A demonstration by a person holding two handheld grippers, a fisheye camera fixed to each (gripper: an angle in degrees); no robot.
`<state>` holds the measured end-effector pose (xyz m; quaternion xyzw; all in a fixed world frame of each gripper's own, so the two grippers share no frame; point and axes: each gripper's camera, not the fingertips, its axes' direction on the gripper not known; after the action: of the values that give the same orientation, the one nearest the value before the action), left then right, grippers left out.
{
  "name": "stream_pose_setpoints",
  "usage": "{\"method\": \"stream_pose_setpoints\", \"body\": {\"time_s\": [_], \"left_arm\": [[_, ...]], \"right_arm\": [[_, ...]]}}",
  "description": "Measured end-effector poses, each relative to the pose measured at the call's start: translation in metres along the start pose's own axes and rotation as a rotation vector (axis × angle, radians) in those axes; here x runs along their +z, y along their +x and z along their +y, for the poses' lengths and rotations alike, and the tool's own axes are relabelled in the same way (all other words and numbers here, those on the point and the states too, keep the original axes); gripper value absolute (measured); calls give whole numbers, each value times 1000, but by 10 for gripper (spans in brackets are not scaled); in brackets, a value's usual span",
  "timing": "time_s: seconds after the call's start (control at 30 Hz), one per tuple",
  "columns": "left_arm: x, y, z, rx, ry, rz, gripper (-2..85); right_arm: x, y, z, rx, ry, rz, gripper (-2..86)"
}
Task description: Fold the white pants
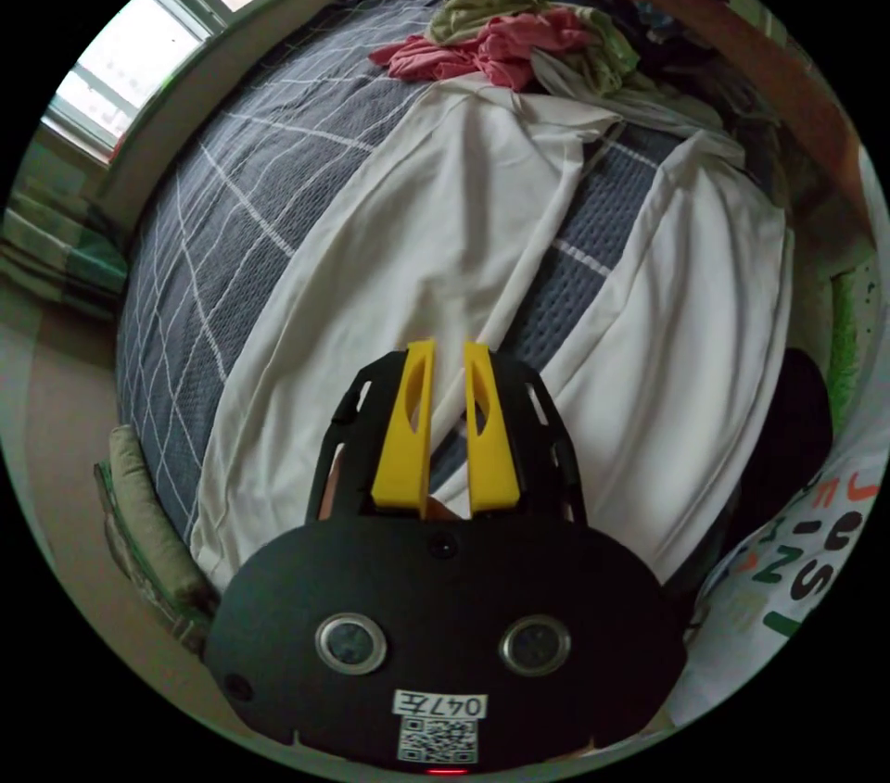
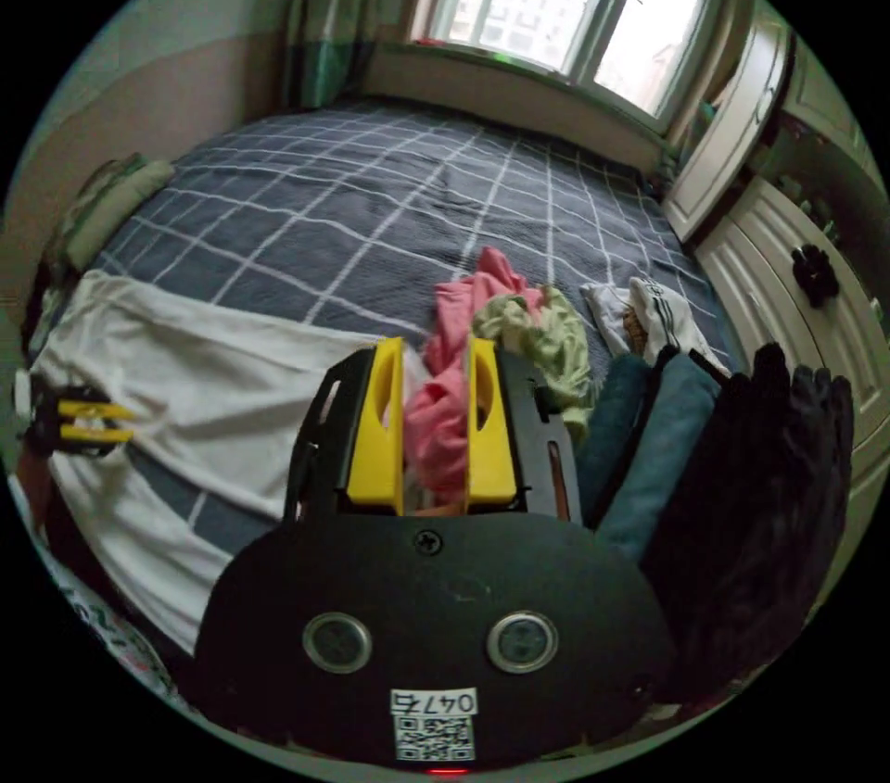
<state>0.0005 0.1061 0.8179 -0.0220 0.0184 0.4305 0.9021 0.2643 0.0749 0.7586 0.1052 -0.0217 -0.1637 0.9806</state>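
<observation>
The white pants (image 1: pixel 417 264) lie spread on a grey checked bed (image 1: pixel 232 199), their two legs splayed apart with a strip of cover showing between them. My left gripper (image 1: pixel 450 352) hovers low over the inner edge of one leg. Its yellow jaws stand a narrow gap apart, and the cloth edge runs under that gap. In the right gripper view the pants (image 2: pixel 213 357) lie at the left, with the left gripper (image 2: pixel 102 423) by their far end. My right gripper (image 2: pixel 436 347) is open over a pink garment (image 2: pixel 445 422), apart from the pants.
A heap of pink and pale green clothes (image 1: pixel 519 42) lies just past the pants' waist. Dark folded garments (image 2: pixel 649 431) and black cloth (image 2: pixel 769 468) are stacked at the right. White cupboards (image 2: pixel 788 264) and a window (image 2: pixel 575 5) border the bed. A person's printed clothing (image 1: pixel 807 542) is close by.
</observation>
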Motion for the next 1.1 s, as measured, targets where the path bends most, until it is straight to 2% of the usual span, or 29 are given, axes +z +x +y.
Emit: {"method": "stream_pose_setpoints", "body": {"time_s": [0.13, 0.27, 0.33, 0.4, 0.57, 0.63, 0.77, 0.87, 0.97, 1.03, 1.1], "left_arm": [[-9, -22, 29, -76, 12, 3, 53], [0, -43, 41, -121, -20, 21, 53], [5, -50, 40, -95, -30, 52, 53], [6, -52, 31, -54, -22, 60, 53], [10, -53, -41, 69, 50, 113, 54], [24, -55, -84, 72, 32, 116, 56], [46, -54, -109, 48, -31, 173, 60], [30, -61, -70, 16, 42, 201, 61], [3, -92, 6, -126, 85, 125, 62], [-18, -120, 94, -285, 86, 73, 64], [-30, -140, 169, -418, 35, -7, 65]], "right_arm": [[-4, -34, 15, -65, -17, -98, 27], [37, -61, 29, -93, -147, -194, 35], [54, -66, 42, -93, -200, -178, 48], [69, -64, 59, -111, -255, -80, 69], [75, -63, 78, -186, -311, -51, 97], [73, -66, 80, -212, -294, -33, 84], [68, -63, 77, -199, -232, 54, 11], [56, -41, 76, -42, -249, -35, 5], [57, -18, 83, 61, -296, -106, 18], [50, -19, 87, 71, -283, -104, 38], [26, -36, 89, 63, -181, -86, 49]]}}
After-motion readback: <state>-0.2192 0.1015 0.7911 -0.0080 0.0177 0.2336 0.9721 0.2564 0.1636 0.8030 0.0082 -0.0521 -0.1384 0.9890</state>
